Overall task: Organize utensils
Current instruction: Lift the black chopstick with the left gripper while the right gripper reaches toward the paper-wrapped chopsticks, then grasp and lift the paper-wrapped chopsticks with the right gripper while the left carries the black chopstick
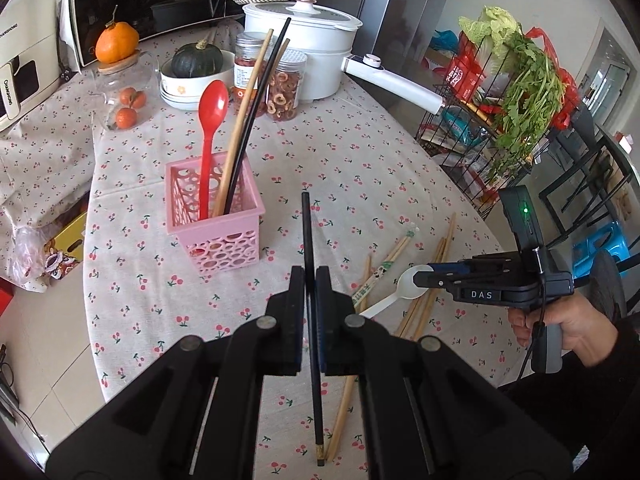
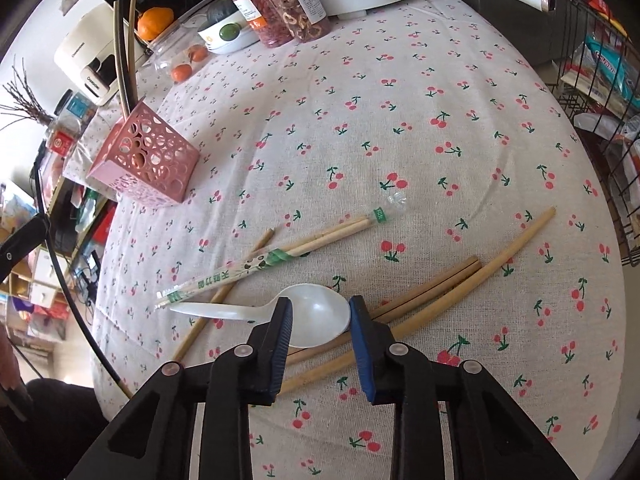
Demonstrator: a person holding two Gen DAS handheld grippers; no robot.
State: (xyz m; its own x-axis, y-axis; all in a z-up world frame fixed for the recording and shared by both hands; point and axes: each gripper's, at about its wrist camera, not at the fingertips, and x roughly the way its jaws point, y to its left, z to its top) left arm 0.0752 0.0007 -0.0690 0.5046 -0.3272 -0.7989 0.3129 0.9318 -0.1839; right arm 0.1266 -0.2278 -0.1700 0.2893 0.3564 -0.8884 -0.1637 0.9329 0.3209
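Observation:
My left gripper (image 1: pixel 308 276) is shut on a black chopstick (image 1: pixel 307 232) and holds it above the table, right of the pink utensil holder (image 1: pixel 218 216). The holder contains a red spoon (image 1: pixel 211 120), a black chopstick and wooden chopsticks. My right gripper (image 2: pixel 320 306) is open, its fingers either side of the bowl of a white plastic spoon (image 2: pixel 312 316) that lies on the cloth. Wrapped chopsticks (image 2: pixel 256 266) and loose wooden chopsticks (image 2: pixel 460 284) lie around the spoon. The holder (image 2: pixel 146 156) shows at the left in the right wrist view.
A cherry-print tablecloth (image 1: pixel 340 152) covers the table. At the back stand a white electric pot (image 1: pixel 308 48), two snack jars (image 1: pixel 286 84), a bowl with a squash (image 1: pixel 196 68) and a glass jar of oranges (image 1: pixel 128 96). A wire rack with greens (image 1: pixel 516 92) stands to the right.

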